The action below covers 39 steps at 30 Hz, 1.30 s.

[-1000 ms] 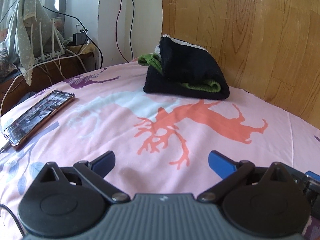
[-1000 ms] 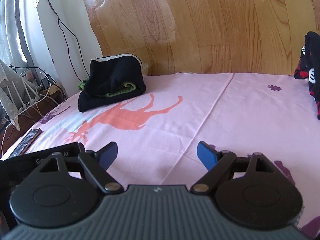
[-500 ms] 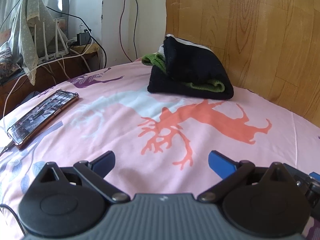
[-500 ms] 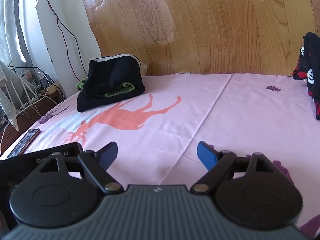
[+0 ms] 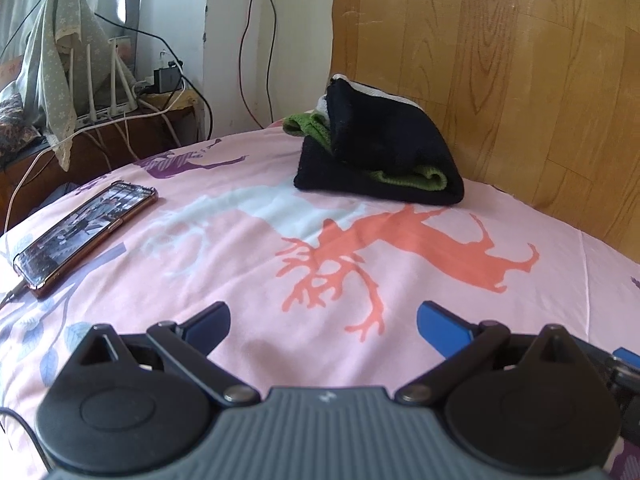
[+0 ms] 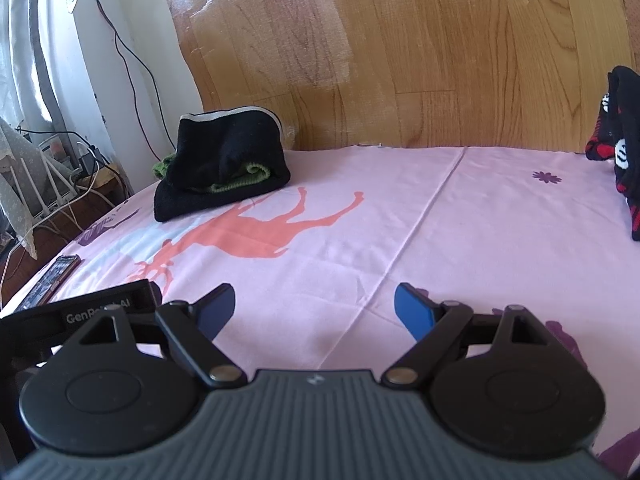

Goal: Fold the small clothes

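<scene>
I'm holding both grippers, left (image 5: 322,318) & right (image 6: 314,304), released over the bed (image 6: 460,224); I'm aiming right at the red-black garment (image 6: 622,152), opposite the folded pile (image 6: 224,164), approaching low.

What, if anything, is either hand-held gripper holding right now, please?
Nothing: the left hand-held gripper and right hand-held gripper are both open and empty above the pink sheet.

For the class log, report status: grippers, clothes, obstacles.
Left gripper and right gripper: jaws open, empty. Folded black-and-green pile by headboard; unfolded black-and-red garment far right. Phone on bedsheet, off to the left.
</scene>
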Tool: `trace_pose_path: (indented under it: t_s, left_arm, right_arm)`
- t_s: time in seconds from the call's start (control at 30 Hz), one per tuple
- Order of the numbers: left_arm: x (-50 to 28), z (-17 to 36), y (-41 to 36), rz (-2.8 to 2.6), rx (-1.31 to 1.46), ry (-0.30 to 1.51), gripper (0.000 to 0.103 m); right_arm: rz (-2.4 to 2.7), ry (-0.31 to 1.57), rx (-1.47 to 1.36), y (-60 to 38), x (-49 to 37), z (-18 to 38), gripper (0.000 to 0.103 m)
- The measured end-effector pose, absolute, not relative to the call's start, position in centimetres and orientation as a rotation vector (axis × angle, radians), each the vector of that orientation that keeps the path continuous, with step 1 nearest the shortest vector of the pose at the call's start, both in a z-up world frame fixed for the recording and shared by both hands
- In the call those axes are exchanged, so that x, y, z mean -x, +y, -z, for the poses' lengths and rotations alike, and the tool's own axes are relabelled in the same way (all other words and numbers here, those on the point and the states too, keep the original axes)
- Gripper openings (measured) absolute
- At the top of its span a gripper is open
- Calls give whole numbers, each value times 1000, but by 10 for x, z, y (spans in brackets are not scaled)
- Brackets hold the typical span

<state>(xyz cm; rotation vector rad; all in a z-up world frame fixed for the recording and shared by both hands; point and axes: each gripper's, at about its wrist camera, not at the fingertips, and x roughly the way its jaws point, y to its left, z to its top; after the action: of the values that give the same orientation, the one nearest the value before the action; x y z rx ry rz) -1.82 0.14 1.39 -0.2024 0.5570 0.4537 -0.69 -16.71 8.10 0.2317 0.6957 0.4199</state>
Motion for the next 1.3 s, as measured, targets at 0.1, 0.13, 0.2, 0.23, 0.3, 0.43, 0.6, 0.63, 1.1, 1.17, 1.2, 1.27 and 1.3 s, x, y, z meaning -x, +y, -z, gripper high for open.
trace_pose_path:
  t_s: [0.1, 0.13, 0.2, 0.23, 0.3, 0.43, 0.6, 0.63, 1.1, 1.17, 1.2, 1.27, 1.3]
  left_arm:
    - [19, -14, 1, -455, 202, 548, 103]
    - [20, -14, 1, -455, 204, 548, 103]
    - [20, -14, 2, -457, 207, 551, 103]
    - [20, -14, 3, -458, 207, 554, 103]
    - [20, -14, 3, -459, 206, 560, 103]
    - [19, -13, 2, -473, 195, 574, 103]
    - [20, -11, 5, -469, 214, 583, 103]
    - [20, -11, 5, -473, 213, 581, 103]
    - [21, -12, -1, -491, 179, 566, 103]
    - [22, -13, -2, -486, 176, 562, 103]
    - [22, -13, -2, -482, 174, 561, 103]
    - [22, -13, -3, -478, 170, 559, 103]
    - [22, -13, -3, -475, 170, 558, 103]
  right_arm:
    - [-424, 697, -226, -167, 7, -81, 89]
    - [-424, 698, -226, -167, 7, -81, 89]
    - [-424, 699, -225, -167, 7, -81, 89]
    - [-423, 700, -225, -167, 7, -81, 89]
    - [-423, 700, -225, -167, 6, -81, 89]
    - [-420, 702, -229, -168, 6, -81, 89]
    - [-416, 705, -234, -169, 7, -80, 89]
    - [-416, 705, -234, -169, 6, -80, 89]
    - [-413, 705, -235, -168, 7, -80, 89]
    - [-413, 706, -235, -168, 6, -80, 89]
    - [-413, 707, -235, -168, 7, -80, 89]
    - [-413, 707, -236, -168, 7, -80, 89]
    - [-413, 708, -236, -168, 7, -80, 89]
